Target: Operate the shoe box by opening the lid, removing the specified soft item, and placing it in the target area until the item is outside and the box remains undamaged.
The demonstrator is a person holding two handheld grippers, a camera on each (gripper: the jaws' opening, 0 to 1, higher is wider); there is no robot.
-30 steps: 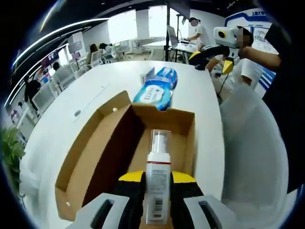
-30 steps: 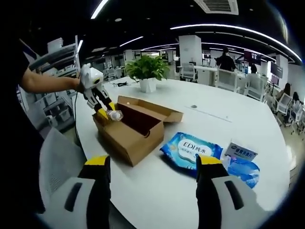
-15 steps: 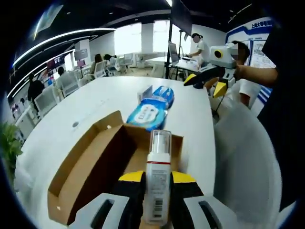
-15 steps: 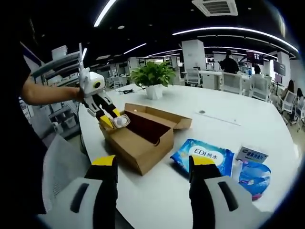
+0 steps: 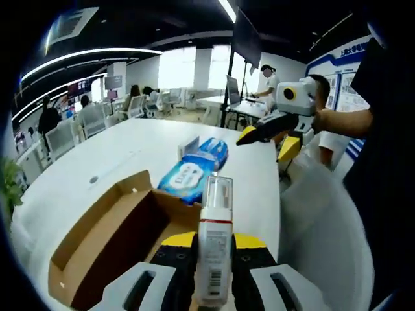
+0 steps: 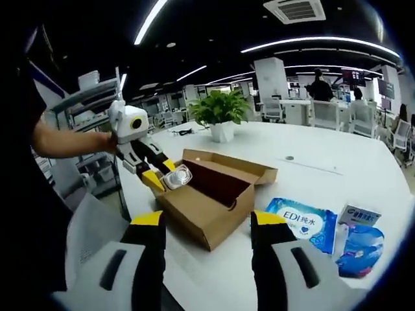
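In the left gripper view we clamp our left gripper (image 5: pixel 214 249) on a bottle (image 5: pixel 214 243) above the open box (image 5: pixel 110 240), wipes (image 5: pixel 185 180) beyond it, and in the right gripper view our right gripper (image 6: pixel 207 223) hangs spread, holding nothing, near the box (image 6: pixel 211 194).

1. "EDI" is printed large on the white oval label of the blue wipes pack (image 6: pixel 303 224), with a few Chinese characters beside it (too small to be read with certainty).
2. A barcode is carried low on the label of the pump bottle (image 5: pixel 214 249); its digits cannot be made out.
3. Blue lettering is borne on the small white box (image 6: pixel 358 216), unreadable.
4. Chinese characters top the blue wall sign (image 5: pixel 349 52), illegible.
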